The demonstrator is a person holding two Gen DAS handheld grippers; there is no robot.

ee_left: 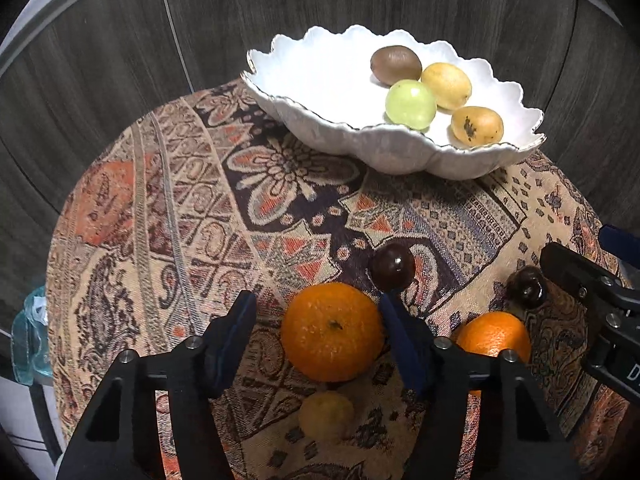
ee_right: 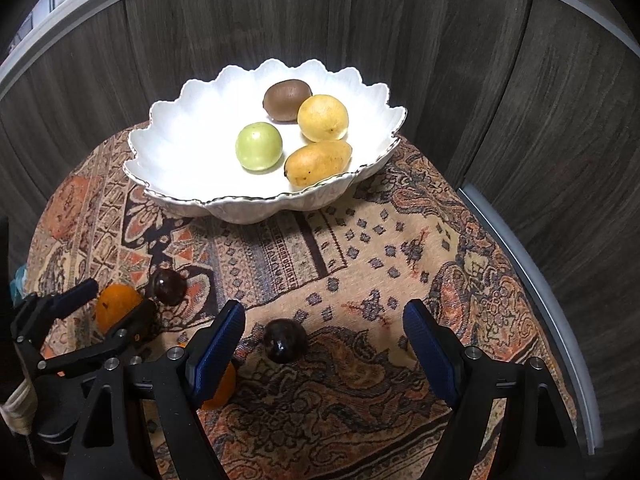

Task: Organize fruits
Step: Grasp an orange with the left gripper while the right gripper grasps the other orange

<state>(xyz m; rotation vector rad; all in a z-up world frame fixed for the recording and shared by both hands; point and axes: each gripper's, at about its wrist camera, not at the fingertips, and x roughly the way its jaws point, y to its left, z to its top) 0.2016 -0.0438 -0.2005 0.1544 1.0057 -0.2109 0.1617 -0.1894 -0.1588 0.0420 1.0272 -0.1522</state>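
Left gripper (ee_left: 318, 310) jaws wide around a mandarin (ee_left: 332, 332) at lower centre, small yellow fruit (ee_left: 326, 416) below seen only in the left view, right gripper (ee_right: 324, 320) jaws wide around a dark plum (ee_right: 285, 340), white scalloped bowl (ee_right: 180, 120) above.

Left gripper (ee_left: 318, 304) agape, right gripper (ee_right: 324, 316) agape

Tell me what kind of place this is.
Probably a home dining or living corner: a small round table under a patterned cloth, a scalloped white fruit bowl, and dark wood-grain panels behind.
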